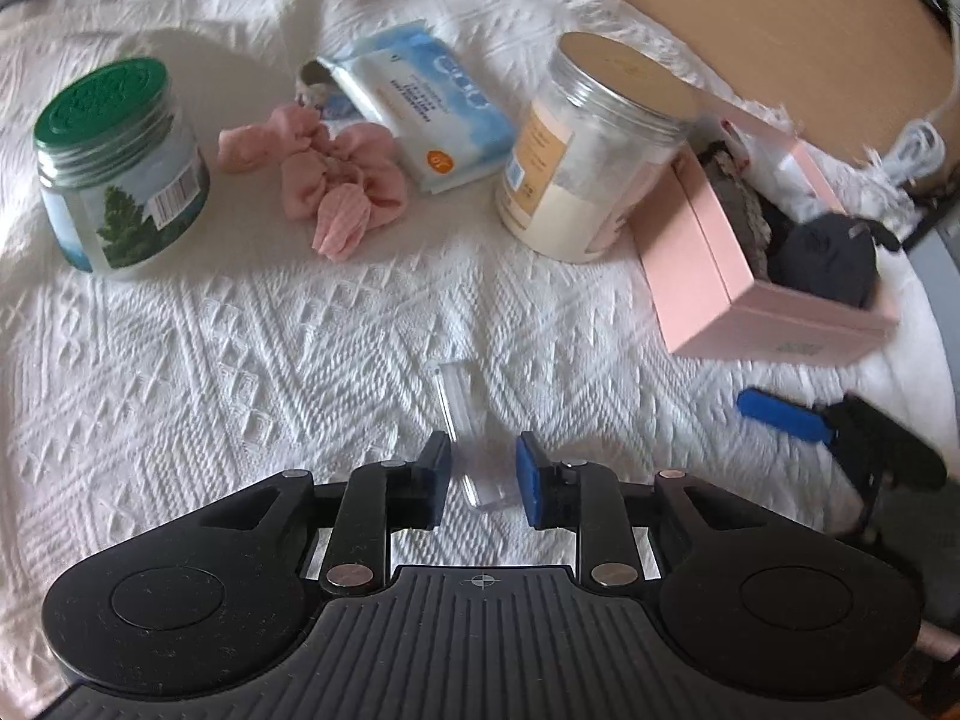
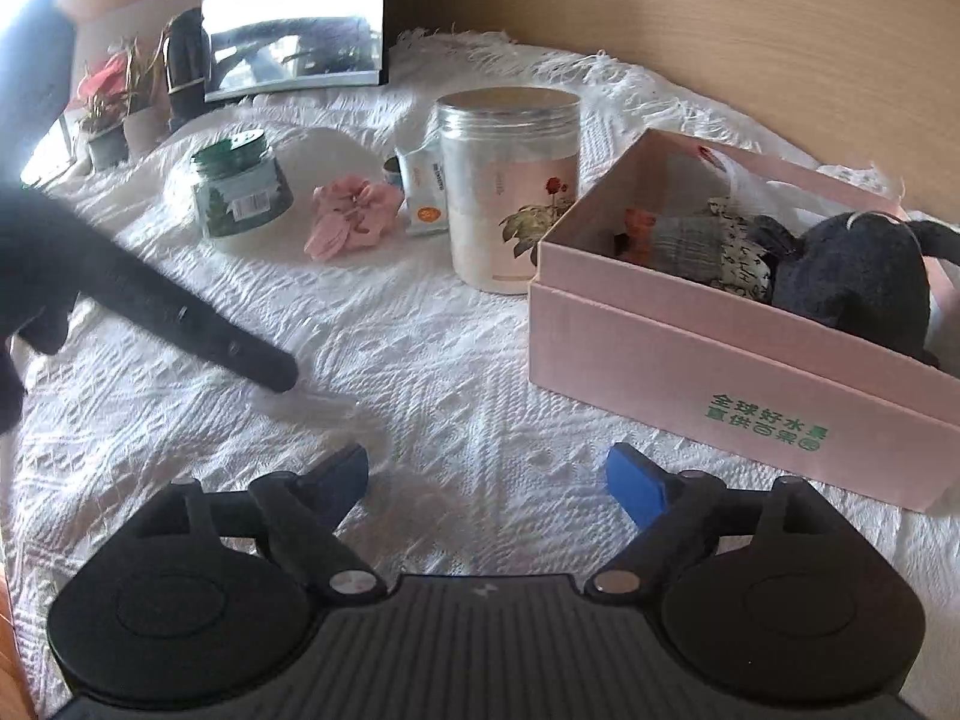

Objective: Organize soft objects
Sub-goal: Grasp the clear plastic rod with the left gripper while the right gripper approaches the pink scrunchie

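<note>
On the white woven cloth [image 1: 180, 360], from left to right: a green-lidded jar [image 1: 120, 168], the pink scrunchie [image 1: 336, 180] lying loose beside a blue wipes pack [image 1: 420, 102], a clear jar [image 1: 594, 144], then the pink box [image 2: 720, 360] – soft dark items already inside. The left gripper [image 1: 483, 474] stands parted around a clear plastic piece [image 1: 474, 450], pads not pressing; the right gripper [image 2: 486, 480] gapes wide, empty.

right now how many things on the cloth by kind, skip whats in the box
jars: 2 — green-lid jar, powder jar
boxes: 2 — pink box, clear box
wipes pack: 1
scrunchie: 1
total: 6
</note>
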A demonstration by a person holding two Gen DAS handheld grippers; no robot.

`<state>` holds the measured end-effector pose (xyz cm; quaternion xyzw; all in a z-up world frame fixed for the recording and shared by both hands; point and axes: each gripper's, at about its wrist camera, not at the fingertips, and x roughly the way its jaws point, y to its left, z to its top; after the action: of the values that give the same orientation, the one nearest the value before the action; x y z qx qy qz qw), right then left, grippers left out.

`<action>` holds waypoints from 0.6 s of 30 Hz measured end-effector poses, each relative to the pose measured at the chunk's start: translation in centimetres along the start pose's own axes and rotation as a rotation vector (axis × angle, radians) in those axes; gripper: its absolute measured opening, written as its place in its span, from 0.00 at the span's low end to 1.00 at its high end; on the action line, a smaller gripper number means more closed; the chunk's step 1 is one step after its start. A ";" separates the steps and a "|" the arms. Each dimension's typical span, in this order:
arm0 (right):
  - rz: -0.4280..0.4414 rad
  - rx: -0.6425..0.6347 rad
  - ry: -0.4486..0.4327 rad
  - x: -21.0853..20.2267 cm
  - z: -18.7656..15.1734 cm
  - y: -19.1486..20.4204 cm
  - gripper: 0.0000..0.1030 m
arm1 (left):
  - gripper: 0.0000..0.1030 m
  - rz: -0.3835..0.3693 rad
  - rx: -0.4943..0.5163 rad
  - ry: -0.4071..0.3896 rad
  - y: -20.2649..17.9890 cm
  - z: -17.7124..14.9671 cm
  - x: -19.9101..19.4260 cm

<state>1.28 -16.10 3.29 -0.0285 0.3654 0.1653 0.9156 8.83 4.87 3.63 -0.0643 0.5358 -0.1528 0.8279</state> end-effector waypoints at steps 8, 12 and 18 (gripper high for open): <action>-0.010 -0.023 0.011 0.0 0.0 0.4 0.88 | 0.25 0.000 -0.053 -0.008 0.2 0.9 1.0; -0.007 -0.030 0.024 0.1 -0.1 0.6 0.94 | 0.23 0.019 -0.047 -0.029 0.1 0.9 1.3; -0.010 -0.033 0.059 0.1 0.0 1.0 1.00 | 0.23 0.019 0.021 -0.081 -0.2 0.3 1.5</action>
<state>0.99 -15.18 3.29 -0.0502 0.3895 0.1659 0.9046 9.62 4.14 2.46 -0.0567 0.5007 -0.1477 0.8510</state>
